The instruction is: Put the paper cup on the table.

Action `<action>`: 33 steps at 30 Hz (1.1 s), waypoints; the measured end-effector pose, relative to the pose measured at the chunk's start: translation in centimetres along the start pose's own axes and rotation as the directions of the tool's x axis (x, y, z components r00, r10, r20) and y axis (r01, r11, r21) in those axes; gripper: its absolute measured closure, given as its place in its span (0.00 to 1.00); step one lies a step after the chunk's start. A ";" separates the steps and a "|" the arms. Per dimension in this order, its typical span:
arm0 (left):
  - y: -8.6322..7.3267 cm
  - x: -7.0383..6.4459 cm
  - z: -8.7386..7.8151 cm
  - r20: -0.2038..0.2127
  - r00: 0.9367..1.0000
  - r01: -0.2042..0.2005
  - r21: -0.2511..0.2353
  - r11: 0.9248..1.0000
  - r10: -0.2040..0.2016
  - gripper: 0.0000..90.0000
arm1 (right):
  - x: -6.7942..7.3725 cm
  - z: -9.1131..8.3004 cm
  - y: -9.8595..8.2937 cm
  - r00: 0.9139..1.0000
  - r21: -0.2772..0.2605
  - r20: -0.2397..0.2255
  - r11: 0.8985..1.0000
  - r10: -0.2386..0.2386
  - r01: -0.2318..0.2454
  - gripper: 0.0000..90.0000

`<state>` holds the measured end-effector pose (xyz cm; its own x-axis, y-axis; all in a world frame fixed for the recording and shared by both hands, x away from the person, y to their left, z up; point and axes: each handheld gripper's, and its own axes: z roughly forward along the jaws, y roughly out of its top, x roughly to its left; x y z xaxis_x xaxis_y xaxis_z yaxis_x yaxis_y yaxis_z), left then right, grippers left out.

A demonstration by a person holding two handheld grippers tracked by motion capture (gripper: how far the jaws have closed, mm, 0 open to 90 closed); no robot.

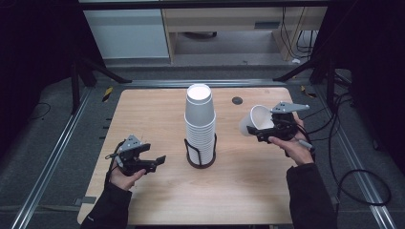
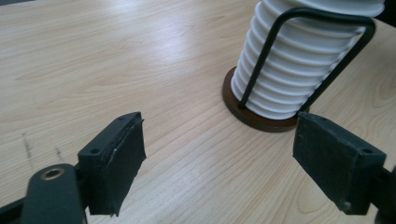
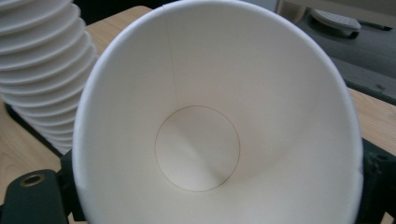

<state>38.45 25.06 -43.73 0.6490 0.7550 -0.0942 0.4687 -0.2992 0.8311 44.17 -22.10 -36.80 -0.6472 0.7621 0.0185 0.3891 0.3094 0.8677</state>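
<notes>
Now, left to right across the surface:

Left hand-held gripper [image 1: 160,160]: low over the surface toward its near-left corner, jaws spread wide with nothing between them, pointing at the foot of the holder.

Surface [image 1: 143,109]: pale wood, with a small dark round spot [image 1: 237,100] toward the far edge.

Stack of cups [image 1: 199,125]: dead centre, a tall column of white paper cups nested bottom-up, ribbed with rims all the way down.

Wire holder [image 2: 261,119]: brown round base with black wire loops rising round the lower stack; it looks enough to keep the column upright.

Right hand-held gripper [image 1: 260,133]: raised toward the right edge, closed on a single cup.

Loose cup [image 1: 255,120]: lying on its side in the jaws, clear of the surface, well apart from the stack.

Cup interior [image 3: 197,148]: clean and white, its side seam showing.

Handling: I'd judge it very light, thin-walled and easily crushed; the smooth paper may slip.

Where to grip: across the wall near the rolled rim, which is likely the stiffest part, with gentle pressure.
</notes>
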 end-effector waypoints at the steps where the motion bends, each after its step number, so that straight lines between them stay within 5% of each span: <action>1: 0.0 0.0 0.0 -0.005 1.000 0.002 0.001 1.000 -0.002 0.18 | -0.2 0.0 0.0 1.000 0.001 0.009 1.000 0.001 -0.001 0.12; 7: 0.0 0.2 -0.2 -0.018 1.000 0.008 -0.002 1.000 -0.008 0.18 | -2.0 0.3 0.2 0.995 0.039 0.095 0.999 0.029 -0.033 0.12; 14: 0.0 0.2 -0.4 -0.026 1.000 0.008 -0.005 1.000 -0.008 0.18 | -4.2 0.6 -0.9 0.970 0.130 0.237 0.988 0.051 -0.083 0.12; 33: 0.0 0.4 -0.5 -0.047 0.999 0.006 0.008 1.000 -0.005 0.18 | -6.1 1.8 -3.4 0.943 0.274 0.326 0.949 0.060 -0.155 0.12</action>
<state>38.38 25.63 -43.53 0.6177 0.7831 -0.0726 0.4770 -0.2997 0.8262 47.99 -26.77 -40.82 -0.3732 0.9232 -0.0923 0.6493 0.3310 0.6847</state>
